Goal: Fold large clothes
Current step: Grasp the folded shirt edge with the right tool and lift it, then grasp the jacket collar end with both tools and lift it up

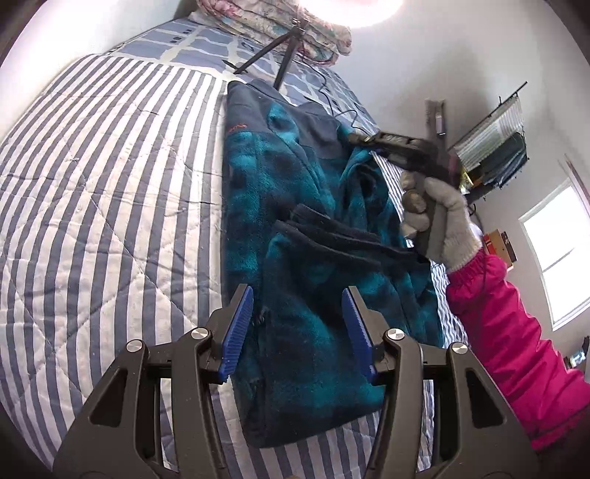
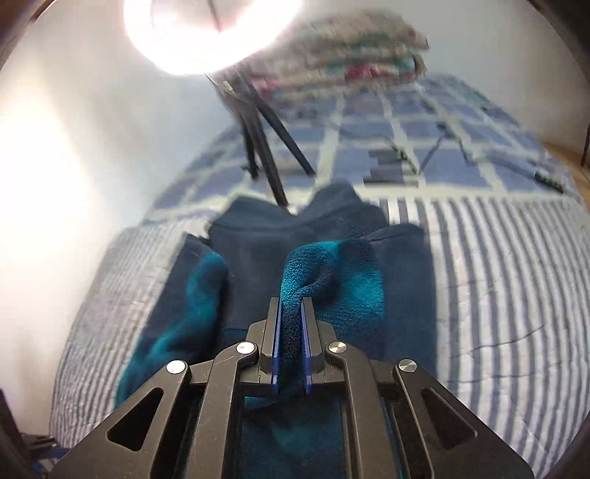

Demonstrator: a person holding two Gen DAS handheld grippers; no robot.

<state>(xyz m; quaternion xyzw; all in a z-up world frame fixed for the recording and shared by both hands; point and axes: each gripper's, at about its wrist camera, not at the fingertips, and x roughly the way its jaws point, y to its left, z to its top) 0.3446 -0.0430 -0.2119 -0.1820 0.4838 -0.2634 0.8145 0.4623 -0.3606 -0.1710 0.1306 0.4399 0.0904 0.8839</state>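
Fleece jacket, teal w/ navy yoke + trim, lies lengthwise on the bed, partly folded; one side doubled over the body, navy cuff/hem edges bunched mid-garment. Sits on the striped quilt (blue/white), collar end pointing toward the checked blue sheet at the far end of the bed.

Stack of folded floral blankets at the far end, against the wall. Bright lamp glare above it, washes out the detail there.

Person's right arm in pink sleeve, grey knit glove wrapped on the tool grip.

Left hand-held gripper: jaws apart, blue pads either side of the fleece's near portion, hanging over it, nothing pinched. Can't tell if pads brush the fabric.

Right hand-held gripper: clamped on a fold of teal fleece, fabric squeezed between the blue pads and pulled up into a ridge off the jacket. In left wrist view it's at the jacket's right edge, tips blurred.

Black tripod stands on the checked sheet just past the collar; thin black cable trails from it along the bed.

Bkgd: wall rack w/ hanging cloths, window at right.
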